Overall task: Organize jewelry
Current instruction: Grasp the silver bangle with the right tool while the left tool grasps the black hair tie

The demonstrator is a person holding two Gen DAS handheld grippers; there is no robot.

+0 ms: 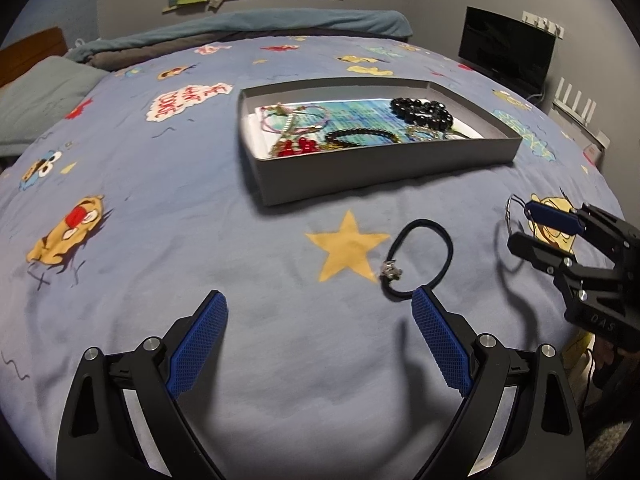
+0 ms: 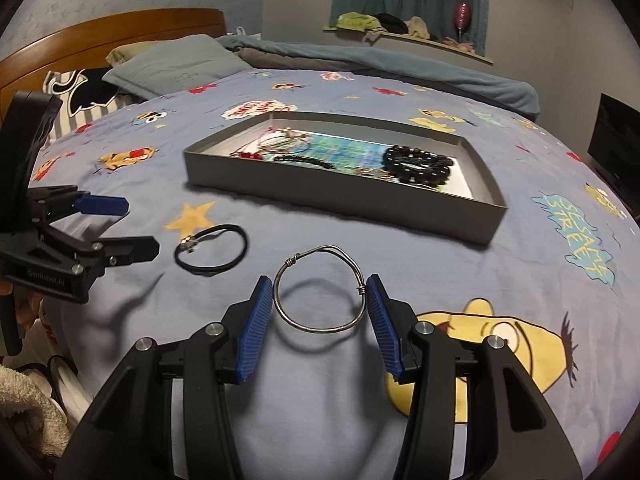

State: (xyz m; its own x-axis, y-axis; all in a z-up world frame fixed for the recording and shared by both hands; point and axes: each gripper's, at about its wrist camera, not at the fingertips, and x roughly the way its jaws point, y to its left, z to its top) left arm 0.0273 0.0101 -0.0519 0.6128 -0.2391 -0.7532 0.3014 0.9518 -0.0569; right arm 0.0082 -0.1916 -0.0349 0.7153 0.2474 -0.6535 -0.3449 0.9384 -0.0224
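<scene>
While your right claw [image 2: 318, 312] pinches the wire bangle [image 2: 320, 290] edgewise | left claw [image 1: 320, 332] wide, empty | risk: bangle springs out before the box [image 2: 344, 196].

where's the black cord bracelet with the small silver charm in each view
Left wrist: the black cord bracelet with the small silver charm lies right of centre, beside the yellow star print.
Right wrist: the bracelet lies left of centre, just right of the star.
Shared landmark: the grey cardboard tray behind it.
</scene>
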